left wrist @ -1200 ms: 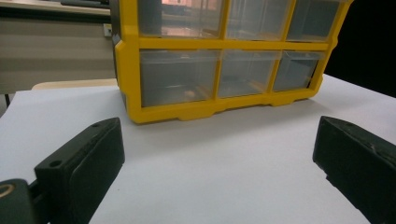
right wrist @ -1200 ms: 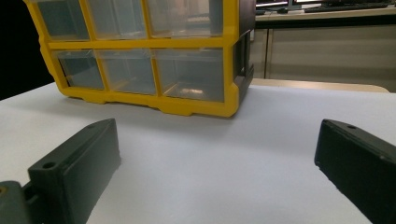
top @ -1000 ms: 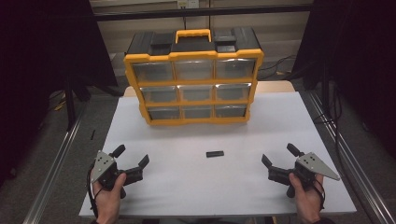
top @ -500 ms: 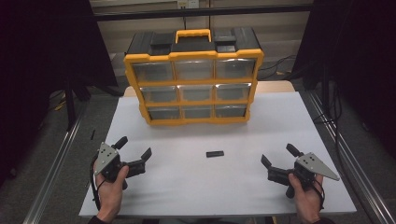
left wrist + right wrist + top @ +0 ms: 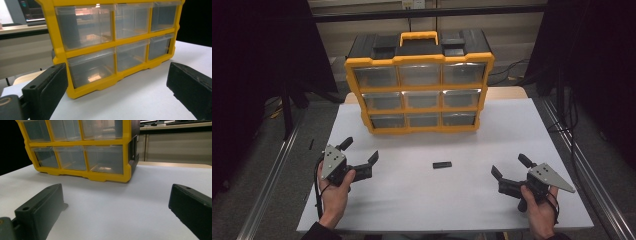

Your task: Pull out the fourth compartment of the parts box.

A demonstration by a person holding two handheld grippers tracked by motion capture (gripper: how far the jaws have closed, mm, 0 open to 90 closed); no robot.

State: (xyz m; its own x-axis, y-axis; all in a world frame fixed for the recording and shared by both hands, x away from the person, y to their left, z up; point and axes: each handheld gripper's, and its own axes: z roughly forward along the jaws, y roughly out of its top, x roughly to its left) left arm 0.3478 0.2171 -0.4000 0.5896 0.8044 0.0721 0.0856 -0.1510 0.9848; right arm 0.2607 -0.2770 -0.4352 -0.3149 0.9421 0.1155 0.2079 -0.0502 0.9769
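While poised above white rectangular tabletop (image 5: 412, 200): left gripper (image 5: 360, 158) released, right gripper (image 5: 510, 170) released; small flat black plastic piece (image 5: 442, 164) between, untouched; yellow-framed clear-drawer plastic organiser (image 5: 419, 90) beyond.

The left gripper (image 5: 360, 156) sits at eight o'clock, jaws spread wide, pointing toward one o'clock. The right gripper (image 5: 509, 169) (held low in the hand (image 5: 539, 210)) sits at four o'clock, jaws equally wide, pointing toward eleven.

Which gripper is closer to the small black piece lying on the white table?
Right, by a little. The small black piece lies between them: the right gripper sits to its right and slightly nearer the person, the left gripper farther off to its left.
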